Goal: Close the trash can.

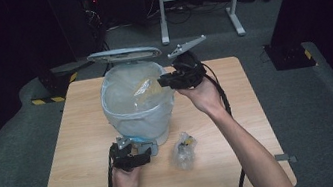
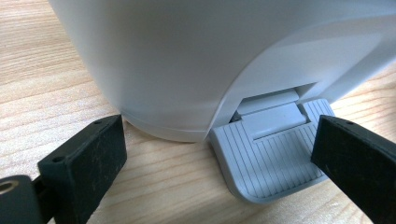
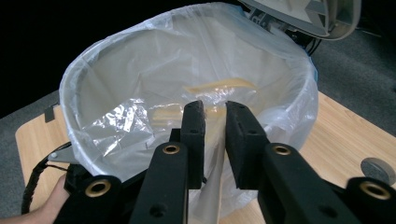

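The right gripper [image 1: 162, 80] is held over the rim of the pedal bin [image 1: 135, 103]. Its jaws stand slightly apart, and a clear plastic wrapper [image 1: 147, 87] lies between and just beyond their tips, over the bin's bag liner [image 3: 140, 93]; whether the pads still press on it cannot be told. The left gripper [image 1: 144, 152] rests on the table [image 1: 82, 152] at the bin's base, jaws wide apart, the right-hand jaw on the grey foot pedal [image 2: 271, 158]. The lid [image 1: 124, 54] stands raised. A second crumpled wrapper [image 1: 183, 150] lies on the table, just beside the bin.

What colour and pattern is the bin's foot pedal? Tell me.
Grey, ribbed pedal; clearest in the left gripper view.
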Action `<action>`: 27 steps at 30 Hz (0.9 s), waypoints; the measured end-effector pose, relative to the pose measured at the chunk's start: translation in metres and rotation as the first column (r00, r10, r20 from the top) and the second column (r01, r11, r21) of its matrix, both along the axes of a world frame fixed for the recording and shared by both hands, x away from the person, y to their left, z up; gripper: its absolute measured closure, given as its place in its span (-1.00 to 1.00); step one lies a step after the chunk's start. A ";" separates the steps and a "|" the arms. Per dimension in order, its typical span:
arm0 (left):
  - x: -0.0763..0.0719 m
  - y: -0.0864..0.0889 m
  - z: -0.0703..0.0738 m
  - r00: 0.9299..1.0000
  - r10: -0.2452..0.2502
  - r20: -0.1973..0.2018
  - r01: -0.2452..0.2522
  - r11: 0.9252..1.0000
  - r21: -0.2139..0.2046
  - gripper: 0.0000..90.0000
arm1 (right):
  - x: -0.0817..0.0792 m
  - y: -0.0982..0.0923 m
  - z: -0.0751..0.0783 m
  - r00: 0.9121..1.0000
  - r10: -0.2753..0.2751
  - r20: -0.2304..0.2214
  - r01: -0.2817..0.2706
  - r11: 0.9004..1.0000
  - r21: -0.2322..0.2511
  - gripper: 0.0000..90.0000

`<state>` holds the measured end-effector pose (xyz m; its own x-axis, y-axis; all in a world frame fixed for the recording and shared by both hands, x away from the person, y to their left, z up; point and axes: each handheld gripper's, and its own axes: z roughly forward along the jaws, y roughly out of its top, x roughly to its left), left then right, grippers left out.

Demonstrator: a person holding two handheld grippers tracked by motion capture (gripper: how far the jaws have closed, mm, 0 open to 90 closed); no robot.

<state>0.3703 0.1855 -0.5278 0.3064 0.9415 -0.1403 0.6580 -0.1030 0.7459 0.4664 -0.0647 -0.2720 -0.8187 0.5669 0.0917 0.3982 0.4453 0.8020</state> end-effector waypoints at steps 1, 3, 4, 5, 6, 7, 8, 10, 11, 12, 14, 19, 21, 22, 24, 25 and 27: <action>0.000 0.001 0.000 1.000 -0.005 -0.003 0.005 1.000 0.006 -0.92 | 0.000 0.001 0.000 1.000 0.001 0.002 -0.001 1.000 -0.002 0.78; 0.000 0.000 0.000 1.000 0.000 0.000 0.000 1.000 0.000 -0.92 | 0.002 0.005 -0.002 1.000 0.003 0.002 -0.003 1.000 -0.012 0.85; 0.000 0.000 0.000 1.000 0.000 0.000 0.000 1.000 -0.001 -0.92 | 0.002 0.008 -0.003 1.000 0.001 -0.001 -0.001 1.000 -0.013 0.88; 0.000 0.000 0.000 1.000 0.000 0.000 0.000 1.000 0.000 -0.92 | 0.004 0.010 -0.005 1.000 0.004 0.000 -0.004 1.000 -0.013 0.89; 0.000 0.000 0.000 1.000 0.000 0.000 0.000 1.000 0.000 -0.92 | 0.005 0.012 -0.006 1.000 0.004 0.003 -0.004 1.000 -0.012 0.90; 0.000 0.000 0.000 1.000 -0.001 0.000 0.001 1.000 0.000 -0.92 | 0.006 0.014 -0.007 1.000 0.002 0.000 -0.002 1.000 -0.009 0.90; 0.000 0.000 0.000 1.000 -0.001 0.000 0.001 1.000 0.000 -0.92 | 0.008 0.016 -0.009 1.000 -0.001 0.006 0.001 1.000 -0.013 0.90; 0.000 0.000 0.000 1.000 -0.001 0.000 0.001 1.000 0.000 -0.92 | 0.009 0.021 -0.011 1.000 -0.006 0.016 0.007 1.000 -0.021 0.87; 0.000 0.000 0.000 1.000 0.000 0.000 0.000 1.000 0.000 -0.92 | 0.010 0.024 -0.012 1.000 -0.010 0.019 0.010 1.000 -0.022 0.84; 0.000 0.000 0.000 1.000 0.000 0.000 0.000 1.000 0.000 -0.92 | 0.010 0.026 -0.013 1.000 -0.013 0.024 0.013 1.000 -0.022 0.80; 0.000 0.000 0.000 1.000 -0.001 0.000 0.001 1.000 -0.001 -0.92 | 0.012 0.030 -0.016 0.999 -0.022 0.036 0.023 0.999 -0.024 0.72; 0.000 0.000 0.000 1.000 0.000 0.000 0.000 1.000 -0.001 -0.92 | 0.012 0.034 -0.019 0.998 -0.036 0.059 0.036 0.999 0.005 0.65; 0.000 0.000 0.000 1.000 0.000 0.000 0.000 1.000 -0.001 -0.92 | 0.010 0.033 -0.019 0.997 -0.040 0.063 0.039 0.999 0.012 0.61; 0.000 0.000 0.000 1.000 0.000 0.000 0.000 1.000 0.000 -0.92 | 0.010 0.031 -0.020 0.997 -0.038 0.071 0.037 0.999 0.014 0.60; 0.000 0.000 0.000 1.000 -0.001 0.000 0.001 1.000 0.000 -0.92 | 0.007 0.027 -0.019 0.996 -0.039 0.075 0.036 0.999 0.028 0.59; 0.000 0.000 0.000 1.000 0.000 0.000 0.000 1.000 0.000 -0.92 | 0.006 0.025 -0.019 0.996 -0.041 0.079 0.039 0.999 0.036 0.58; 0.000 0.000 0.000 1.000 0.000 0.000 0.000 1.000 0.000 -0.92 | 0.002 0.020 -0.019 0.996 -0.042 0.084 0.037 0.998 0.053 0.56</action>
<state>0.3703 0.1856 -0.5278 0.3068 0.9414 -0.1403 0.6579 -0.1032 0.7460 0.4687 -0.0452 -0.2906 -0.8017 0.5953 0.0527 0.3442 0.3878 0.8551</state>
